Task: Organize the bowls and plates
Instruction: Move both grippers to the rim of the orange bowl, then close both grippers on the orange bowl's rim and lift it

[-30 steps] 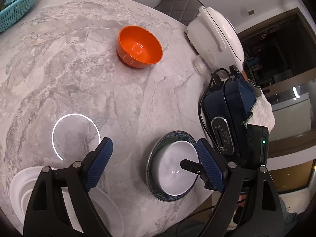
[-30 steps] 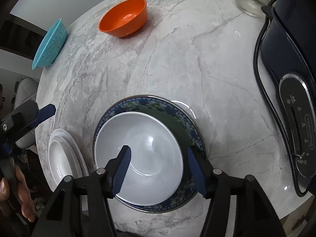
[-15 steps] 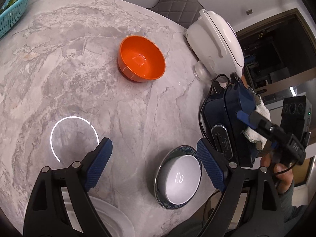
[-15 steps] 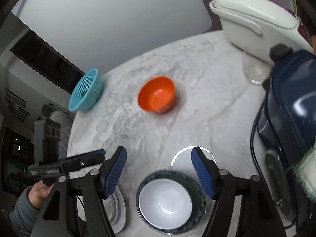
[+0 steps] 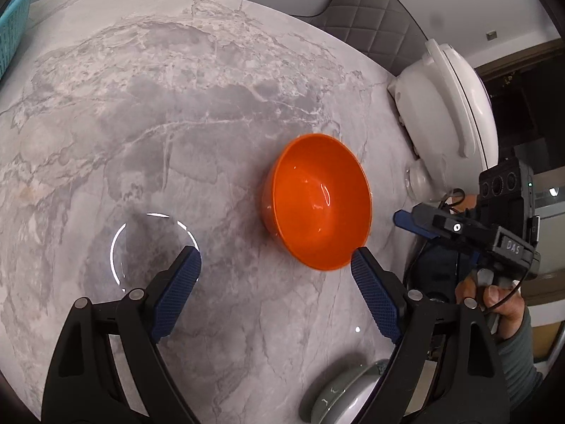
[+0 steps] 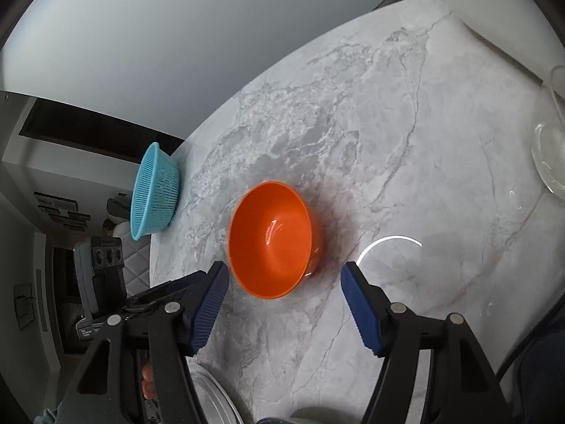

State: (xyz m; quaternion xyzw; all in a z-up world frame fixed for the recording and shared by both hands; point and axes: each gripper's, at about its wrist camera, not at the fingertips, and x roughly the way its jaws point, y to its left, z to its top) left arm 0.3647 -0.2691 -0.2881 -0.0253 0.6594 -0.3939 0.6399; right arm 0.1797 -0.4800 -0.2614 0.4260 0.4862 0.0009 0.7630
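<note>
An orange bowl (image 5: pixel 317 201) stands upright and empty on the marble table (image 5: pixel 141 106). It also shows in the right wrist view (image 6: pixel 272 240). My left gripper (image 5: pixel 275 261) is open and empty, just short of the bowl, its right fingertip near the rim. My right gripper (image 6: pixel 282 275) is open and empty, close in front of the bowl; it shows in the left wrist view (image 5: pixel 416 221) to the right of the bowl. A white bowl on a patterned plate (image 5: pixel 339 395) peeks in at the bottom edge. A white plate's rim (image 6: pixel 215 395) shows at the bottom.
A white rice cooker (image 5: pixel 448 106) and a glass (image 6: pixel 551 148) stand at the table's right side. A blue colander (image 6: pixel 153 190) sits at the far left edge. A grey chair back (image 5: pixel 370 10) is behind the table.
Both grippers have left the white bowl and plate and moved forward to the orange bowl, which now fills the middle of both views. Both stay open.
</note>
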